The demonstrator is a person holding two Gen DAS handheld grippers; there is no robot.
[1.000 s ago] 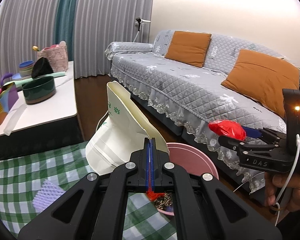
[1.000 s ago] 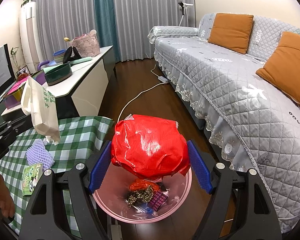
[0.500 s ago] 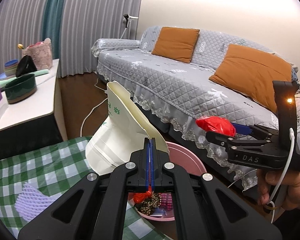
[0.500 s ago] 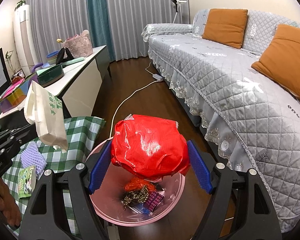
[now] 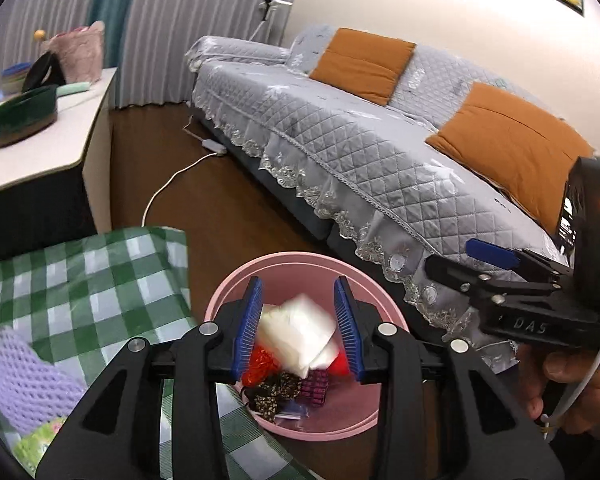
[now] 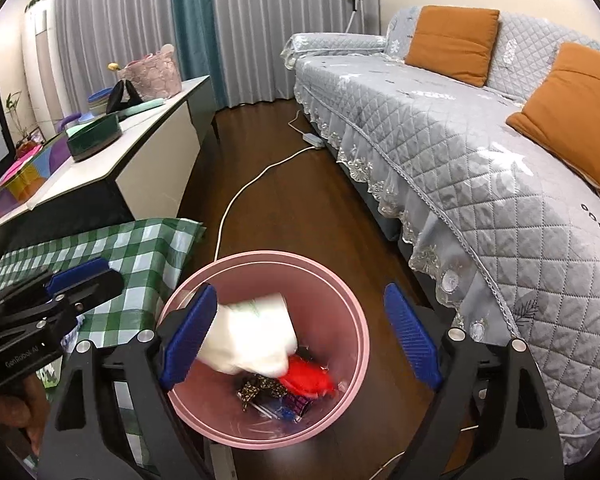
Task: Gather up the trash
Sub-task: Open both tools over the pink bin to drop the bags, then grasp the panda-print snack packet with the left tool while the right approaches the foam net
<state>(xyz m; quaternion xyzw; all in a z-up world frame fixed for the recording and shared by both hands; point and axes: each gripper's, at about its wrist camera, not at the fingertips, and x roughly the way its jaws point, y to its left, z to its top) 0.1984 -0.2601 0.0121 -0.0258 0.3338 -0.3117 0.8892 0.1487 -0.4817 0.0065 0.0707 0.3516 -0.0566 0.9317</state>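
A pink trash bin stands on the floor beside the green checked table. A white paper bag, blurred, drops into it onto a red wrapper and other scraps. My left gripper is open and empty right above the bin. My right gripper is open and empty above the bin too; it also shows from the side in the left wrist view. A purple foam net and a green packet lie on the checked cloth.
A grey sofa with orange cushions runs along the right. A white cable crosses the wooden floor. A white side table holds a dark green bowl and a pink basket.
Both grippers opened over the bin. The white paper bag left my left gripper and the red wrapper left my right gripper; both now fall or lie in the bin.
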